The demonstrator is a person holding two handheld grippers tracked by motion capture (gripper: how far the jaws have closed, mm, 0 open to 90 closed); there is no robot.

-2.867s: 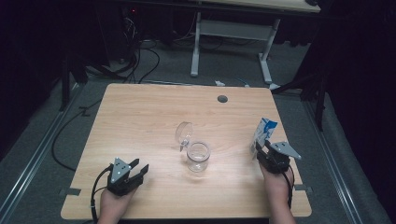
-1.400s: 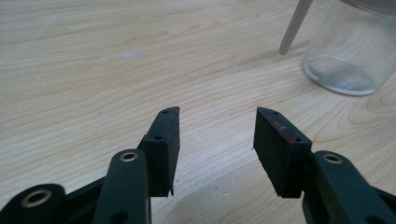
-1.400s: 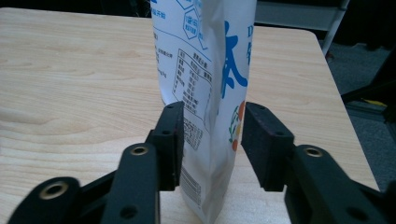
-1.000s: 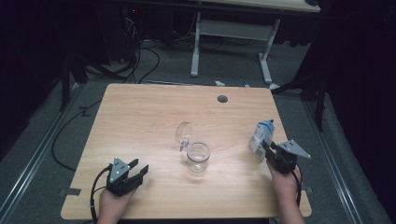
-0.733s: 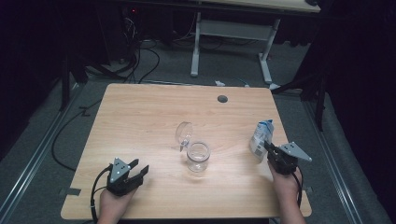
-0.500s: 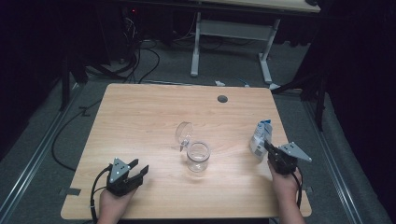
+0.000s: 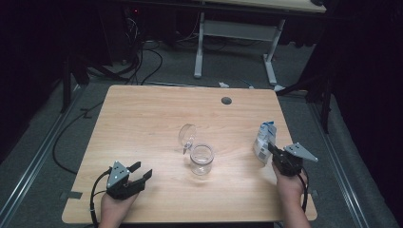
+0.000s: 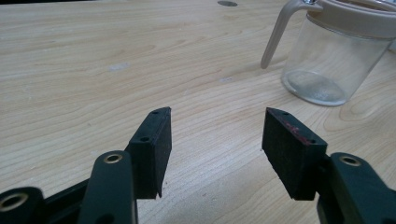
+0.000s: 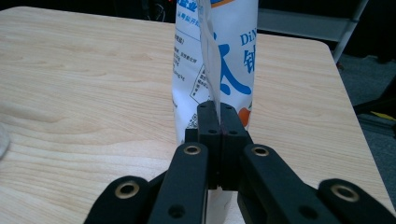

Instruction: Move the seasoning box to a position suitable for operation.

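Wooden table [image 7: 142, 123], high view: left gripper [image 7: 138, 175] rests near the front edge w/ jaws spread, nothing btwn them. Jar [image 7: 201, 159] sits well ahead and to the right of its fingertips, clear lid [image 7: 187, 135] tipped open behind it, prob. ready to take a pour. Right gripper [image 7: 272, 151] has the pouch [image 7: 264, 141] touching its tips, standing upright. Pouch is well right of the jar, no tilt yet. Pinch point is too small to make out here.

Left gripper view: pads [image 8: 154, 140] wide apart, bare wood btwn. Jar [image 8: 334, 60] is ahead and off to the right pad's side, its handle [image 8: 276, 32] facing the gap. Jar top and lid are cut off by the frame. Looks empty, though a faint film on the base is hard to call.

Right gripper view: fingers [image 9: 208, 135] pressed together on a thin seam or flap of the pouch [image 9: 233, 60], likely to keep it upright and under control. Pouch top is cut off, so can't tell if it's opened. Print only partly legible; pouch base is hidden behind the jaws.
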